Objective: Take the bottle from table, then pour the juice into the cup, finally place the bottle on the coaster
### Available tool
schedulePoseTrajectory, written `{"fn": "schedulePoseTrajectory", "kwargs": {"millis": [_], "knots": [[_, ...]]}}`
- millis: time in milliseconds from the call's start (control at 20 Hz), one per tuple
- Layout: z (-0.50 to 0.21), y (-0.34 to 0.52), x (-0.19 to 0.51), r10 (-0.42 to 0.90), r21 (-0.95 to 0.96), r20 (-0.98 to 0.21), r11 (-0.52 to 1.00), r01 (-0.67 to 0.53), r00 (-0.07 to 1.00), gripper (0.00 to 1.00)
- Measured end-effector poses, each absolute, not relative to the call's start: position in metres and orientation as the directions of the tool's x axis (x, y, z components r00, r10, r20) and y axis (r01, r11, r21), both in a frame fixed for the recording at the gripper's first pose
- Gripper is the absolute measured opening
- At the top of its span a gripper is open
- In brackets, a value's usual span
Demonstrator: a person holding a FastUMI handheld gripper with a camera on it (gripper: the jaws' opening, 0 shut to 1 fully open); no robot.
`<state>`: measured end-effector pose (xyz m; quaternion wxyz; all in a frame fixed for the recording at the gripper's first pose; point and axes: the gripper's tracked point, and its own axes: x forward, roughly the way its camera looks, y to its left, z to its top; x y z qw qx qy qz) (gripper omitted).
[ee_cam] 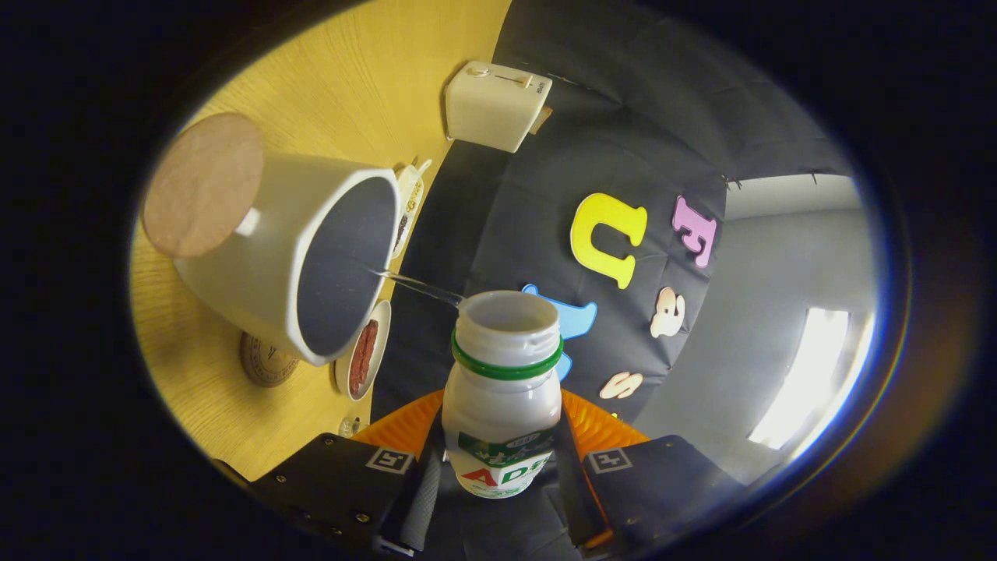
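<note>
The gripper point(502, 467) is turned over on its side, so the wooden table point(343, 86) looks like a wall standing up next to it. Its two fingers squeeze the bottle point(504, 405) from both sides, low down by the label, so the jaws are closed tight on it. The bottle sits right between the fingers and points away from them, with its open mouth and green ring at the far end. A thin stream of juice point(417, 286) runs from the lip of the bottle into the open top of the big white cup point(265, 257), which stands on the table just ahead of the bottle's mouth. A round cork coaster point(204, 185) lies on the table touching the cup's bottom. A second, darker round coaster point(265, 360) lies near the cup's rim. A small plate with something red-brown on it point(364, 357) sits just past the cup. Farther away on the table is a cream toaster point(495, 104), next to the black cloth wall point(498, 234).
</note>
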<state>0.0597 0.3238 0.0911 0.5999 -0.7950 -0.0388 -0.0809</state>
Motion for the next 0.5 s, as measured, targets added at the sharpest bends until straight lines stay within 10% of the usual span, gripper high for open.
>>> {"fn": "schedulePoseTrajectory", "kwargs": {"millis": [500], "knots": [[0.0897, 0.3244, 0.0578, -0.035, -0.941, 0.179, -0.298, 0.161, 0.983, 0.66]]}}
